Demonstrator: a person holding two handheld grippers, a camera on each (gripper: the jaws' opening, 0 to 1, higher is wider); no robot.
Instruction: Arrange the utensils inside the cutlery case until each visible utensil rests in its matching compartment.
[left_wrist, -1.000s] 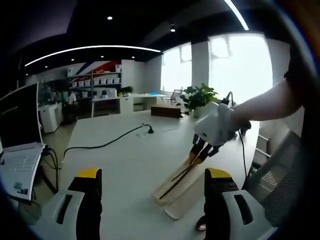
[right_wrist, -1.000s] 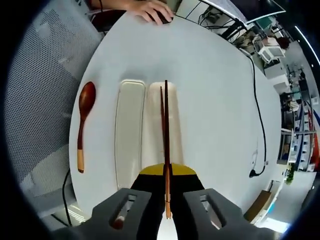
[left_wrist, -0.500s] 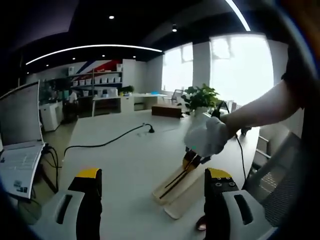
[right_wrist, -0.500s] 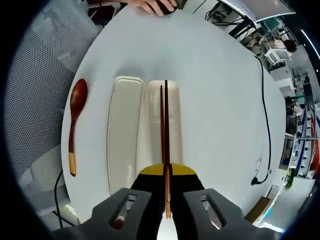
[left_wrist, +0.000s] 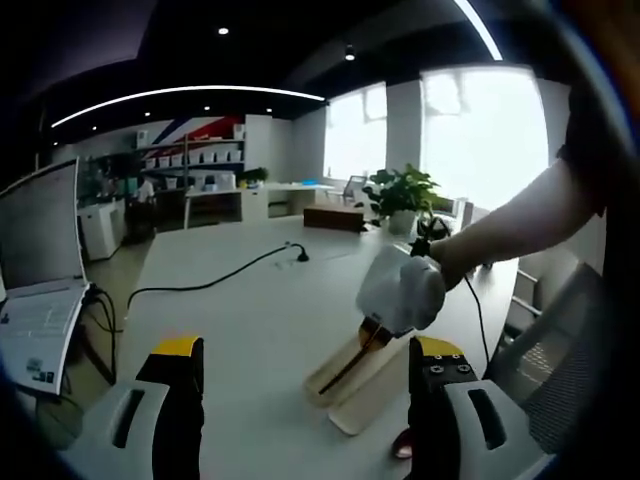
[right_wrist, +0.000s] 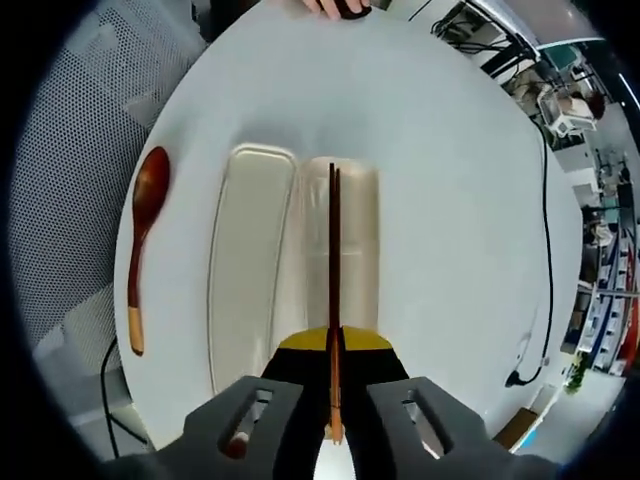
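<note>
Seemingly, right gripper (right_wrist: 333, 345) suspends chopsticks (right_wrist: 333, 260) over case (right_wrist: 350, 250).

Our left gripper (left_wrist: 305, 378) hangs open over the white table (left_wrist: 240, 320).

Its two yellow-tipped jaws stand well apart with nothing between them. Beyond them we see the right gripper (left_wrist: 375, 332), white and held by a bare arm (left_wrist: 510, 225), down at the pale cutlery case (left_wrist: 360, 385) with dark chopsticks (left_wrist: 345, 365) slanting along the case; whether they touch it we cannot tell. A small reddish thing (left_wrist: 403, 445), perhaps a spoon, lies by the right jaw. A black cable (left_wrist: 210, 287) crosses the table, a laptop (left_wrist: 40, 280) sits at left, and a potted plant (left_wrist: 400, 195) stands by the window.
</note>
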